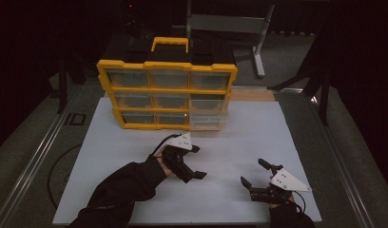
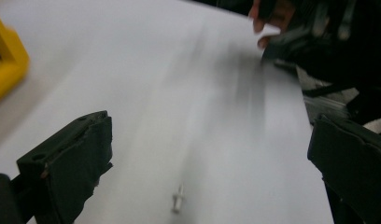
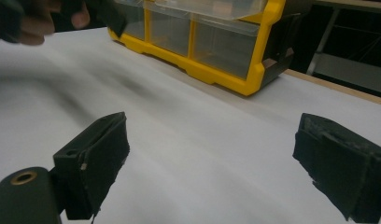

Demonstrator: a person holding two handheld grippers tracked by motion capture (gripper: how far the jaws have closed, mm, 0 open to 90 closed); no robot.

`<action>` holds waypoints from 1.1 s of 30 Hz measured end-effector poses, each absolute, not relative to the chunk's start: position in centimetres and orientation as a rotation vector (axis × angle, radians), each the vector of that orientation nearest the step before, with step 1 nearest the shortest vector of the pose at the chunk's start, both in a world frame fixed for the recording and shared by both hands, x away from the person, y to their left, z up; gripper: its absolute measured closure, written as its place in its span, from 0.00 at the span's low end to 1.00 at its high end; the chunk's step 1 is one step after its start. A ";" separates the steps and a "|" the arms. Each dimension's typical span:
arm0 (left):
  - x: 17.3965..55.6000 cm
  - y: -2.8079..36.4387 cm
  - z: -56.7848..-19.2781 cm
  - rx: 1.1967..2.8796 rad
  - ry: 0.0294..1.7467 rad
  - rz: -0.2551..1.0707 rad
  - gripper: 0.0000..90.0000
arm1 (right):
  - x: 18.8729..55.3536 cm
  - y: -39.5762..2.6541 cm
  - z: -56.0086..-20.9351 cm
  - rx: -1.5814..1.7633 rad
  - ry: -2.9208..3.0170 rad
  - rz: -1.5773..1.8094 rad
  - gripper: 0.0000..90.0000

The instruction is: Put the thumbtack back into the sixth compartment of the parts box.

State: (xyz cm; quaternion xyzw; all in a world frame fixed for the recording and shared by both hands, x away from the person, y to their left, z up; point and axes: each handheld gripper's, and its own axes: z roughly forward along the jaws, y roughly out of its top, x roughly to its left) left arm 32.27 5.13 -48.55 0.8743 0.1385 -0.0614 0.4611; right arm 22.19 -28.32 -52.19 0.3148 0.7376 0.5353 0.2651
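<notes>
Spanning dim room, white tabletop (image 1: 258, 128); both hand-held grippers wide open, empty.

A tiny pale object (image 2: 178, 201) on the white table (image 2: 188, 93), perhaps a fastener, is too blurred to identify.

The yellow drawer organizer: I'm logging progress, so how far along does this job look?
Nothing looks done: the yellow drawer organizer stands at the table's far side with its drawers apparently closed. Neither the left gripper nor the right gripper holds anything; both are open. A small white part lies between the left jaws, ungrasped.
</notes>
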 end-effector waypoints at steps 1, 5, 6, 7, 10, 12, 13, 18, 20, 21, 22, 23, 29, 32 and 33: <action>32.3 5.1 -48.6 2.151 0.341 -0.151 0.00 | 22.2 -28.3 -52.2 0.853 1.993 1.446 0.11; 32.5 4.8 -50.4 2.230 0.350 -0.162 0.06 | 22.2 -28.3 -52.2 0.851 1.995 1.444 0.11; 32.5 4.8 -50.4 2.230 0.350 -0.162 0.07 | 22.2 -28.3 -52.2 0.850 1.994 1.445 0.11; 32.6 4.7 -50.7 2.245 0.347 -0.170 0.08 | 22.2 -28.3 -52.2 0.848 1.995 1.443 0.11; 32.7 4.7 -51.5 2.260 0.346 -0.188 0.18 | 22.2 -28.3 -52.2 0.850 1.996 1.445 0.11; 32.8 4.6 -52.0 2.274 0.352 -0.180 0.18 | 22.2 -28.3 -52.2 0.852 1.994 1.446 0.11; 32.8 4.6 -52.1 2.274 0.361 -0.180 0.19 | 22.2 -28.3 -52.2 0.852 1.994 1.448 0.11; 33.0 4.9 -52.6 2.280 0.363 -0.162 0.41 | 22.2 -28.3 -52.2 0.848 1.996 1.445 0.11; 33.0 5.0 -52.8 2.284 0.359 -0.155 0.48 | 22.2 -28.3 -52.2 0.849 1.996 1.446 0.11; 32.9 5.0 -52.9 2.285 0.355 -0.157 0.48 | 22.2 -28.3 -52.2 0.849 1.995 1.445 0.11; 32.9 5.0 -52.9 2.285 0.355 -0.157 0.53 | 22.2 -28.3 -52.2 0.849 1.995 1.445 0.11; 32.8 4.9 -53.1 2.300 0.347 -0.153 0.59 | 22.2 -28.3 -52.2 0.849 1.995 1.446 0.11; 32.7 4.6 -53.6 2.325 0.346 -0.138 0.71 | 22.2 -28.3 -52.2 0.842 1.996 1.440 0.11; 32.6 4.3 -54.0 2.351 0.335 -0.141 0.77 | 22.2 -28.3 -52.2 0.843 1.995 1.440 0.11; 32.6 4.3 -54.0 2.351 0.335 -0.141 0.78 | 22.2 -28.3 -52.2 0.843 1.995 1.440 0.11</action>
